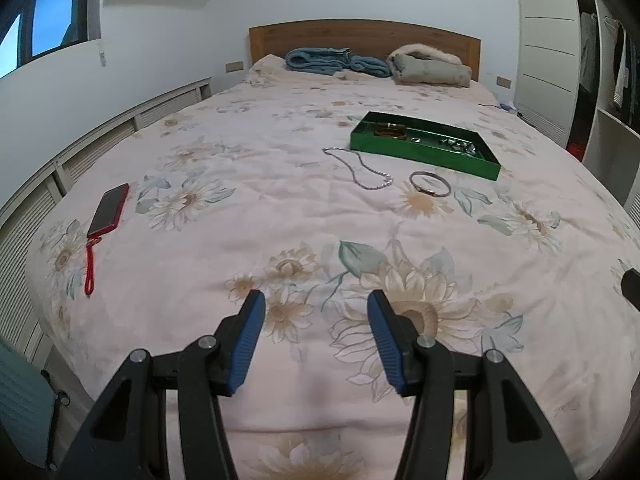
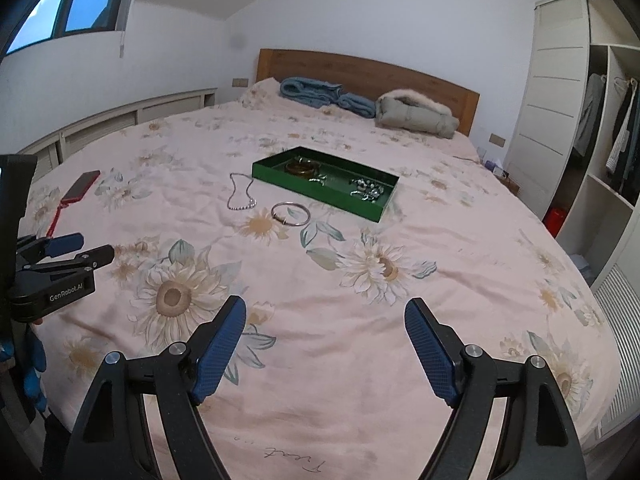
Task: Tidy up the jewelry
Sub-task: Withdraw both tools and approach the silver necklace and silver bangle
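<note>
While necklace (image 2: 241, 194) and bangle (image 2: 291, 213) lie loose ahead of both grippers beside green tray (image 2: 376, 212), left gripper (image 1: 316, 308) and right gripper (image 2: 326, 314) hover released, empty, awaiting pickup.

Right gripper (image 2: 325, 322), jaws apart with nothing between them, hung over the floral bedspread (image 2: 360, 320). Ahead of it lay a bangle (image 2: 291, 214) and necklace (image 2: 240, 194); beyond them, the green tray (image 2: 320, 194). Left gripper (image 2: 94, 248) stood at far left.
</note>
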A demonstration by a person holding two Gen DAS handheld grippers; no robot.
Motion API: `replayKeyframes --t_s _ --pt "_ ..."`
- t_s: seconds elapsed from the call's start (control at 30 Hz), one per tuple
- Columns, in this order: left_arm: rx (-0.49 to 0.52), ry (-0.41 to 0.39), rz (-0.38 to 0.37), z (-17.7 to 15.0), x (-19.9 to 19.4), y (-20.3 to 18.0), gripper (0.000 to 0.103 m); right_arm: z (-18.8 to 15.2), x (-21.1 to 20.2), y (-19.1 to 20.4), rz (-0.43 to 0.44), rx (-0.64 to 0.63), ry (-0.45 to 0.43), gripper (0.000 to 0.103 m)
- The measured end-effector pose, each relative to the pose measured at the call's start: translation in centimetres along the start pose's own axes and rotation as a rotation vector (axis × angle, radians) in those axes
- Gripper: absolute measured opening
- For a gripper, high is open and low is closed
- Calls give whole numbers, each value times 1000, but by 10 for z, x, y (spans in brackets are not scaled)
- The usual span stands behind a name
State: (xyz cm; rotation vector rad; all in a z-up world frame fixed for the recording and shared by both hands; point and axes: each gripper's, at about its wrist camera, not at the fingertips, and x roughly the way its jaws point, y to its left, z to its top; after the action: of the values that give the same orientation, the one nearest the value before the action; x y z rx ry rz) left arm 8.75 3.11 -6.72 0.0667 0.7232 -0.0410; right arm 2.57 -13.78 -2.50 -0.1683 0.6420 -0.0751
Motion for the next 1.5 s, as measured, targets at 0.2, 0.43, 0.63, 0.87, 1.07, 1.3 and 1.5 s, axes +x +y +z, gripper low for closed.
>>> replayKeyframes --t_s 0.2,0.43,0.63,0.87,1.07,1.3,1.5 --pt "10 13 -16 3 7 -5 51 2 5 -1 4 1 5 81" --pt "10 24 -22 2 15 -6 51 2 14 -3 13 9 26 81" --pt "15 32 -25 2 22 -9 51 1 23 -3 20 11 44 81" --pt "36 63 -38 2 31 -9 51 1 33 -3 31 16 62 81" --pt "61 72 -38 9 38 -12 51 7 45 -1 54 7 70 81" --pt "48 58 -28 39 56 -5 51 26 64 -10 101 12 59 81" --pt "54 56 -51 70 89 -4 51 46 93 -21 185 64 72 78"
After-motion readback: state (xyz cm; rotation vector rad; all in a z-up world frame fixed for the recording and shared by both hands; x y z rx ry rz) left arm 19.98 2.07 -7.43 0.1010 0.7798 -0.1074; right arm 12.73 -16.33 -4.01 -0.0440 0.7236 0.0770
